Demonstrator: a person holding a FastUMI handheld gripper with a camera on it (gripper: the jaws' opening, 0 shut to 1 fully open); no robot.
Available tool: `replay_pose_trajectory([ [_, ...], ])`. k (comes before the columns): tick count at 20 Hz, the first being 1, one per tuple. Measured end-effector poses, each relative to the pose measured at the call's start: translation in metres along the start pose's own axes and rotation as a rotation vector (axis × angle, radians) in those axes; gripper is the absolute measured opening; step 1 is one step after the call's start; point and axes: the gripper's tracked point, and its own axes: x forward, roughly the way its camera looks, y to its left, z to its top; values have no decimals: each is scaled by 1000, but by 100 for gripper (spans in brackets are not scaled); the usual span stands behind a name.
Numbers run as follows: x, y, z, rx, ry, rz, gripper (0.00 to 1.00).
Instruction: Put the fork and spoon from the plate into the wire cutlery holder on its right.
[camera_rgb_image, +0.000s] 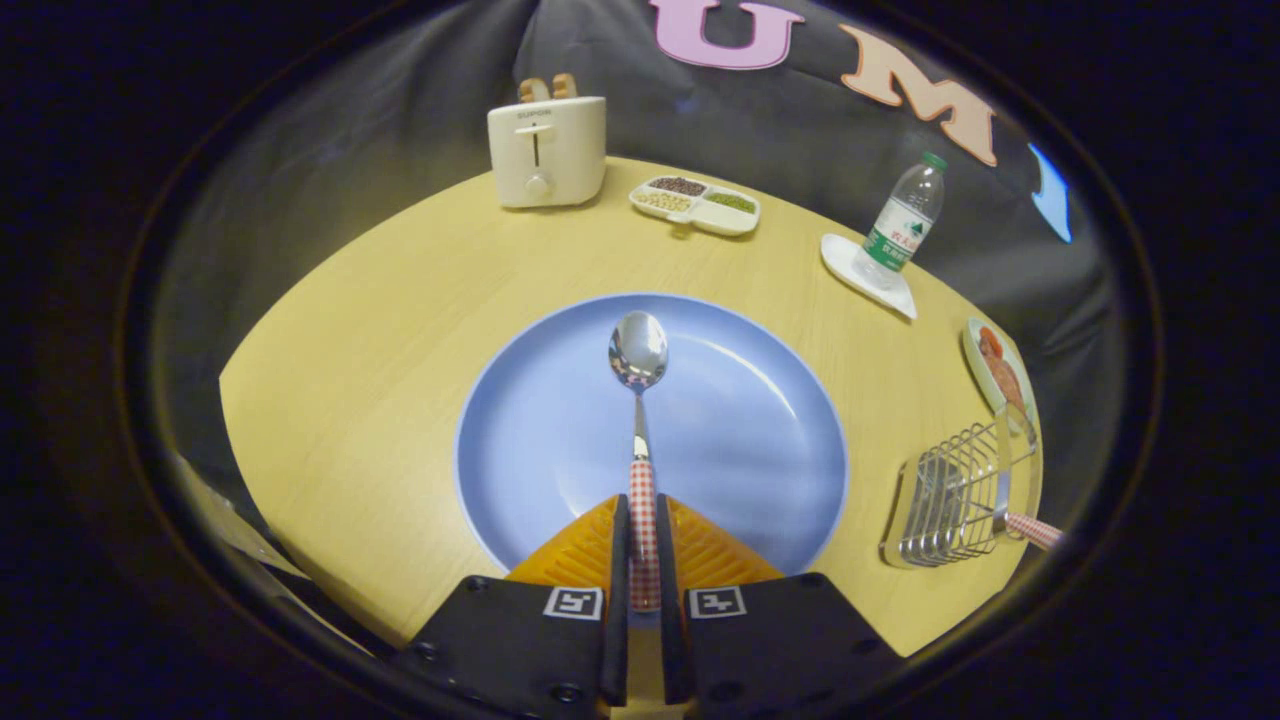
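A metal spoon (639, 352) with a red-and-white checked handle points straight ahead over the blue plate (750, 440). My gripper (641, 520) is shut on the spoon's handle, both fingers pressing its sides. The spoon's bowl sits over the far half of the plate. To the right of the plate stands the wire cutlery holder (950, 495). A second checked handle (1032, 529), the fork's, sticks out of the holder toward the table's right edge.
At the back of the round wooden table (380, 400) stand a cream toaster (547, 150) and a divided snack tray (695, 204). A water bottle (905, 225) stands on a white coaster (868, 275). A small dish of food (1000, 375) lies behind the holder.
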Motion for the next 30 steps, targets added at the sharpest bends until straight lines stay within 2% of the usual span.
replay_pose_trajectory([
  [3, 3, 1, 2, -5, 11, 5, 9],
  [6, -5, -1, 7, 12, 18, 30, 8],
  [12, -28, -28, 31, -3, 11, 23, 8],
  [20, -65, -70, 56, -27, 6, 10, 8],
  [23, -81, -92, 57, -68, 26, -6, 8],
  [30, -115, -153, 57, -79, 92, -29, 8],
])
